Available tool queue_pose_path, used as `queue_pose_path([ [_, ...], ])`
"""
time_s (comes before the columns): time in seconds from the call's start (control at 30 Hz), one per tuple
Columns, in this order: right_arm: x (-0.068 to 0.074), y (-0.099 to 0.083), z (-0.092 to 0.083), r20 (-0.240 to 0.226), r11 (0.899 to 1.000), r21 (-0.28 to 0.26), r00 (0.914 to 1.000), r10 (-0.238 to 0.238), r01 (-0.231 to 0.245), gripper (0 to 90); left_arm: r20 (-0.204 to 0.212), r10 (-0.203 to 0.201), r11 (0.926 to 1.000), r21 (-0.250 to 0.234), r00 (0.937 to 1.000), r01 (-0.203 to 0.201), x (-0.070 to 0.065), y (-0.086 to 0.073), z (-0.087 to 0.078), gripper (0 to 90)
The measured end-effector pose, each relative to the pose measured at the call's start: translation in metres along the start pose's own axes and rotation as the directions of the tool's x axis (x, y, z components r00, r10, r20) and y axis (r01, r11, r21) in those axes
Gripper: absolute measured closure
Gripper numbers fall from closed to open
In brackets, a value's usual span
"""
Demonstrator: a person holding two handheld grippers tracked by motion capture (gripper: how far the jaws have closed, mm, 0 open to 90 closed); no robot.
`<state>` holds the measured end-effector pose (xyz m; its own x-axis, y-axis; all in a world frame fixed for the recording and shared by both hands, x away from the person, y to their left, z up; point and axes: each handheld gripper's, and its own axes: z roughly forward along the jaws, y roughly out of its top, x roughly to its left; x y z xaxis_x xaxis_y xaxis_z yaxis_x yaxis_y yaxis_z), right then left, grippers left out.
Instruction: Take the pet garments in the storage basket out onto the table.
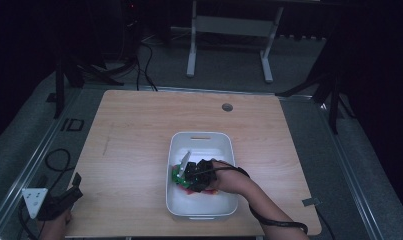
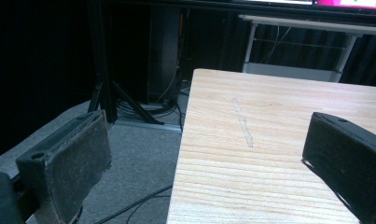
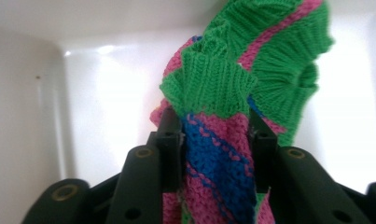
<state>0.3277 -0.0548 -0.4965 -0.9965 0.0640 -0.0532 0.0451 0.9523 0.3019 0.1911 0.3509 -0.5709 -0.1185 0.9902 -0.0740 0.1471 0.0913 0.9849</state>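
My right hand-held gripper (image 3: 216,135) is down inside the white plastic bin (image 1: 201,137), and its 2 jaws are clamped on a knitted cloth (image 3: 213,154) striped in pink, blue and green. In the right gripper view the pads press the cloth from both sides, squeezing it into a narrow bundle. The bundle's long axis runs straight away from the jaws toward the bin's white wall. Its green ribbed edge fans out past the fingertips and curls to the upper right of that view. The blue and pink stripes cross the pinched part on a slant.

From the high view, the right hand-held gripper (image 1: 186,172) sits in the near-left part of the bin, pointing toward the bin's left wall. A bit of green knit (image 1: 175,173) shows beside the jaws, and some pink shows just beneath the gripper. My forearm comes in from the lower right, with the cable trailing along it. The bin stands on the wooden worktop (image 1: 129,145), nearer my edge than the far one, its long side running away from me.

My left hand-held gripper (image 1: 64,197) waits at the near-left corner of the worktop, well apart from the bin. In the left gripper view its jaws stand wide apart, nothing between them, 1 over the floor and 1 over the worktop (image 2: 269,126).
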Motion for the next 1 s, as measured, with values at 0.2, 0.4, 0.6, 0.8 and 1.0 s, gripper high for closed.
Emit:
queue_pose_path([
  [0.2, 0.0, -0.002, -0.033, 0.014, 0.998, -0.056, 0.9999, 0.002, -0.001, 68.2, -0.002, 0.0, 1.0, 0.0, 1.0, 0.0, 0.0, 0.0, 0.0, 1.4],
  [0.4, 0.0, -0.001, -0.066, 0.041, 0.995, -0.101, 0.9991, -0.002, 0.006, 68.2, -0.003, 0.0, 1.0, 0.001, 1.0, 0.0, 0.0, 0.0, 0.0, 1.4],
  [0.6, -0.001, 0.003, -0.099, 0.077, 0.989, -0.145, 0.997, -0.002, 0.013, 68.2, -0.005, -0.006, 1.0, -0.003, 1.0, 0.006, -0.001, 0.0, 0.001, 1.4],
  [0.8, -0.003, 0.001, -0.126, 0.105, 0.982, -0.188, 0.9945, 0.008, 0.012, 68.2, -0.007, -0.001, 1.0, -0.002, 1.0, 0.001, -0.001, 0.0, 0.001, 1.4],
  [1.0, -0.01, -0.01, -0.148, 0.131, 0.974, -0.228, 0.9907, 0.034, -0.003, 68.2, -0.008, -0.001, 1.0, -0.002, 1.0, 0.001, -0.001, 0.0, 0.001, 1.4],
])
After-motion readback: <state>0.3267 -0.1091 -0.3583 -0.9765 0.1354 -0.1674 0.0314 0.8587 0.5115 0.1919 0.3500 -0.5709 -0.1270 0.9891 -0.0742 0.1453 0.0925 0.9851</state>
